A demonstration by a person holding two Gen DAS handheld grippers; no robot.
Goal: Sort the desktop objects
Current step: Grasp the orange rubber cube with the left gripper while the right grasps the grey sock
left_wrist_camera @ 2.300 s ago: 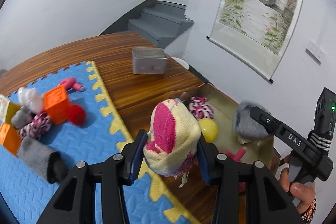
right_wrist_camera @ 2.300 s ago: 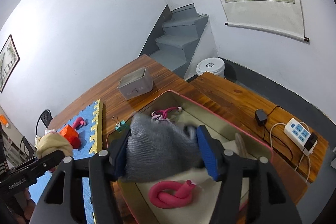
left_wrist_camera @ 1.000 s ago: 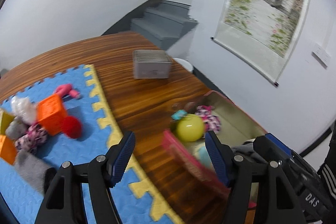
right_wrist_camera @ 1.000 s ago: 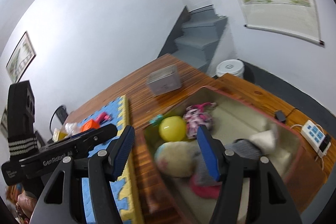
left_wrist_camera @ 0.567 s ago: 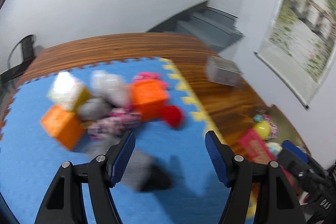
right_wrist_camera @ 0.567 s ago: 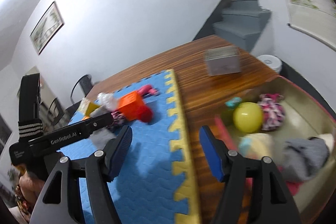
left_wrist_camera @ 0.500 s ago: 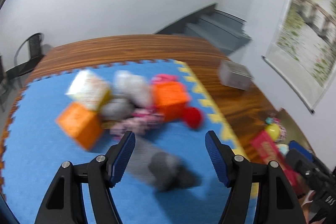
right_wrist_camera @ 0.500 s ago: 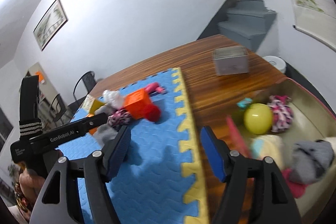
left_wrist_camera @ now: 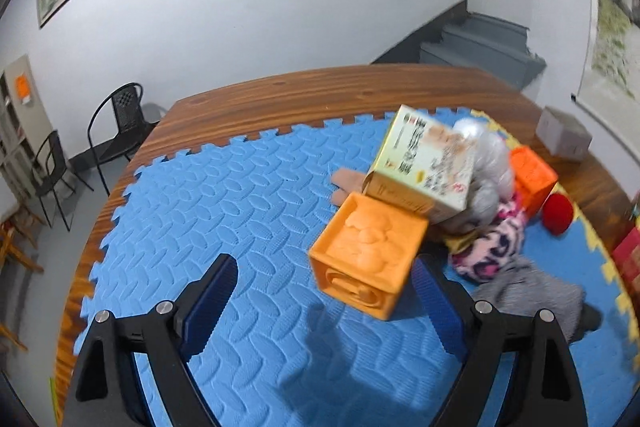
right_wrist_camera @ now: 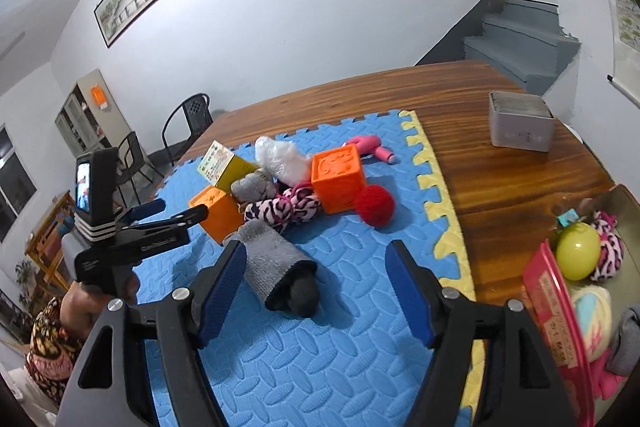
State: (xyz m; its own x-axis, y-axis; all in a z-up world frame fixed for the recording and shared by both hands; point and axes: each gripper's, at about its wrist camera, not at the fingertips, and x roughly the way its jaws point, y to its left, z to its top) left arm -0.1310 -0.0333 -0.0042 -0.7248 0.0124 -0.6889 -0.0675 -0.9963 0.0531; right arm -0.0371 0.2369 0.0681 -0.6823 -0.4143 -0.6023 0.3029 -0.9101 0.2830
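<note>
Blue foam mat (right_wrist_camera: 340,347): our landmark, laid on a wooden table (right_wrist_camera: 500,179); all unsorted stock sits on it.

Item, orange embossed cube (left_wrist_camera: 366,253): on the mat, just ahead of our left gripper (left_wrist_camera: 324,301) and offset toward its right-hand pad. Jaws are opening, nothing pinched; the cube stands beyond the tips, not between them. A yellow-green printed carton (left_wrist_camera: 424,163) leans on its far top edge.

Item, grey rolled sock (right_wrist_camera: 280,267): on the mat, nearest of the pile to our right gripper (right_wrist_camera: 316,291), which is spread and empty. The sock's long axis runs away from the tips and up-left, dark end toward us; it lies toward the left pad rather than centred.

Remaining on the mat: second orange cube (right_wrist_camera: 338,177), red ball (right_wrist_camera: 375,205), pink-and-black spotted sock (right_wrist_camera: 286,209), white crumpled bag (right_wrist_camera: 280,155), pink toy (right_wrist_camera: 370,146).

Destination, red-edged tray (right_wrist_camera: 552,307): off the mat's yellow border, to the right, already stocked.

Judgement: left hand is nearer the cube, right hand the sock; each needs a small sideways correction before closing.
</note>
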